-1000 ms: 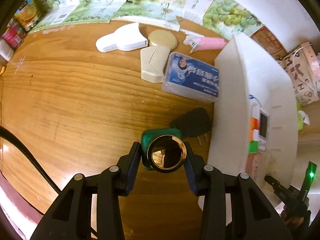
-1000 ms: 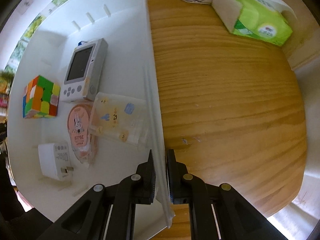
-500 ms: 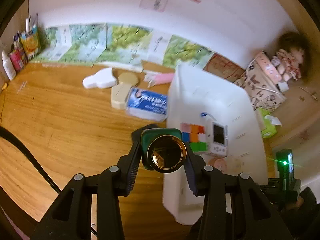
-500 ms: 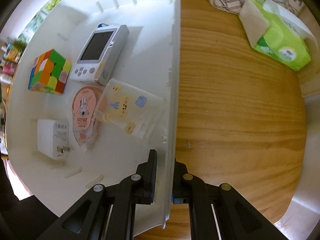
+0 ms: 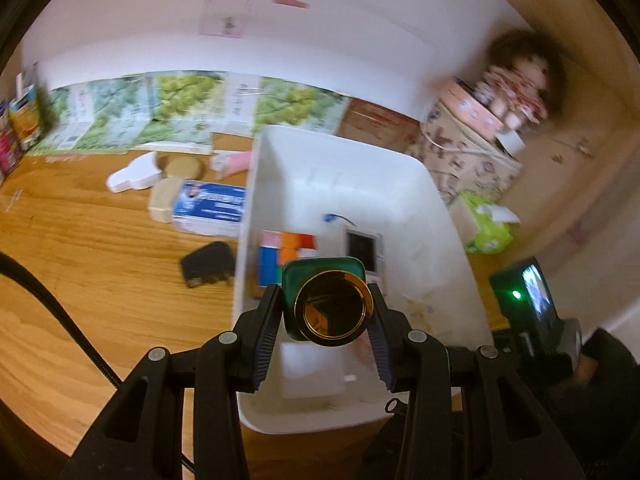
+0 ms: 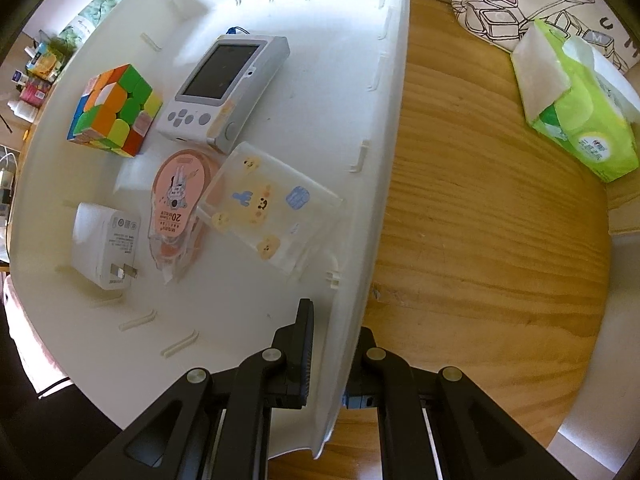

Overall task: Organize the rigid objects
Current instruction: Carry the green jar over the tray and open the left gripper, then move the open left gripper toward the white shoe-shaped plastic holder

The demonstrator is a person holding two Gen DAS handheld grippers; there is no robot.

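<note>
The left gripper (image 5: 327,312) is clamped on a green bottle (image 5: 326,308) above the white bin (image 5: 400,184) — the right gripper (image 6: 334,344) pinches its wall.

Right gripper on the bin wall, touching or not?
Touching. In the right wrist view the right gripper straddles the white bin wall, one finger inside, one outside, both pressed against it.

Glossy gold cap (image 5: 333,311) on green bottle (image 5: 322,270) — smooth white plastic bin (image 6: 352,92) — grained wood table (image 6: 492,240).
</note>
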